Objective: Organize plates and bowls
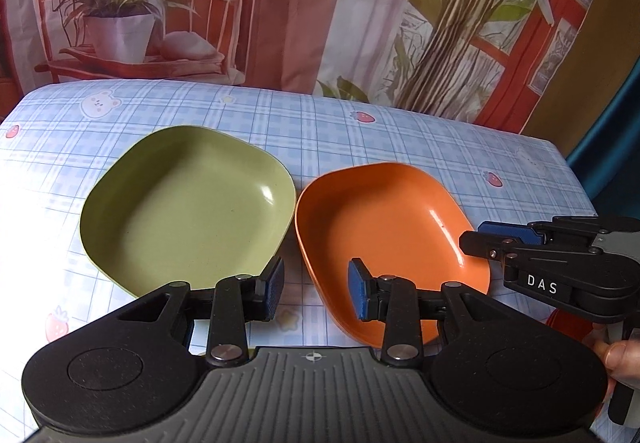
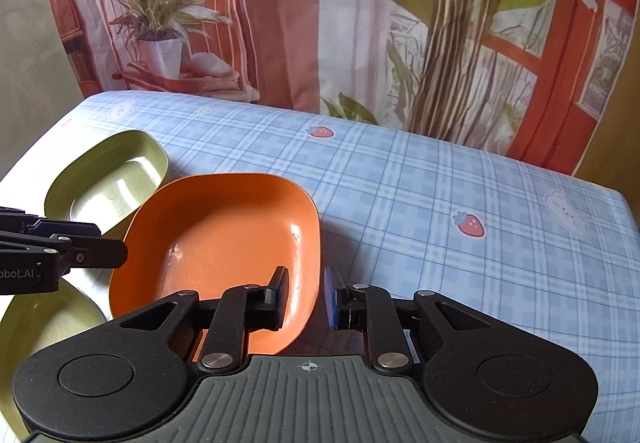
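A green bowl (image 1: 184, 207) and an orange bowl (image 1: 384, 239) sit side by side on the checked tablecloth. My left gripper (image 1: 316, 287) is open, its fingers astride the gap between the two bowls, near their front rims. My right gripper (image 2: 306, 297) is open with its jaws either side of the orange bowl's (image 2: 216, 243) right front rim, not closed on it. It shows from the side in the left wrist view (image 1: 480, 239). The green bowl (image 2: 112, 179) lies behind the orange one in the right wrist view. A second green dish (image 2: 36, 327) shows at lower left.
The table (image 2: 440, 203) carries a blue checked cloth with strawberry and bear prints. A printed curtain (image 1: 320, 3) hangs right behind it. The table's right edge (image 1: 576, 179) drops off by a blue surface.
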{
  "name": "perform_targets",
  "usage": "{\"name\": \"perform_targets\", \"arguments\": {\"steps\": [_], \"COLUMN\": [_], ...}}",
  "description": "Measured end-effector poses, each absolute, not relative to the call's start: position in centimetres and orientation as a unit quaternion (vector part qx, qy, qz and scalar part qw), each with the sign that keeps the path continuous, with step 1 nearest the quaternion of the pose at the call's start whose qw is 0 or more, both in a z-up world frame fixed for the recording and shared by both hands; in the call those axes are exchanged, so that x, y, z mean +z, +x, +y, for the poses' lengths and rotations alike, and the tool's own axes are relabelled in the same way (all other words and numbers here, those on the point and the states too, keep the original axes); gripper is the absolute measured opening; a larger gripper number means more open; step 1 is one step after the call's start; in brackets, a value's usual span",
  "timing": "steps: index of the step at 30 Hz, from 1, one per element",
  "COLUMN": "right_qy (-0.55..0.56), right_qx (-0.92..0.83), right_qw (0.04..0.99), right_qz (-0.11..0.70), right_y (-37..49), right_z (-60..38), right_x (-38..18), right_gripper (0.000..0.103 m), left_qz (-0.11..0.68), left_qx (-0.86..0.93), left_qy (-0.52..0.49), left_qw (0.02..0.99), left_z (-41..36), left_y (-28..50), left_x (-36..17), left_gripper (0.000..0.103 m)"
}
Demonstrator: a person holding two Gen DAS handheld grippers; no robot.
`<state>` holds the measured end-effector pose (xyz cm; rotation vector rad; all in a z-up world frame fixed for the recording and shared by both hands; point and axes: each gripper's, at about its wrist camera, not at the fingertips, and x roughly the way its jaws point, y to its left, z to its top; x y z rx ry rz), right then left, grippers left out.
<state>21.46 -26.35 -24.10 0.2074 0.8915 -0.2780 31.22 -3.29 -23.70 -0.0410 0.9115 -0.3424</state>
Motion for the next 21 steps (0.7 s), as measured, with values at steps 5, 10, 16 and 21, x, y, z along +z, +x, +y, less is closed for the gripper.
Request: {"name": "perform_targets", "arguments": {"steps": [5,10,16,21], "right_qy": [0.112,0.120,0.127,0.122], "right_qx": [-0.141,-0.139,-0.135,-0.131], "right_qw": [0.880,0.875,0.876,0.883], "right_qz": [0.439,0.448,0.446,0.433], "right_y": [21.7,21.8,21.6,20.9], "right_z": [-26.8,-27.1,-27.0,-26.6], "right_x": [-24.8,-25.4,-25.3,-23.9], "right_gripper": [0.018,0.012,0.008,0.008], "left_qz": [0.445,0.450,0.448,0.440], "left_qx": [-0.172,-0.180,-0.188,-0.187], "left_qy": [-0.018,-0.026,-0.020,-0.021], "left_qw": [0.879,0.874,0.874,0.878], "left_z": [-3.7,-3.7,-3.6,-3.5], "left_y": [31.8,32.1,31.7,31.2], "left_x": [-24.5,-25.2,-25.4,-24.6], "left_gripper": [0.037,0.022,0.016,0.016]}}
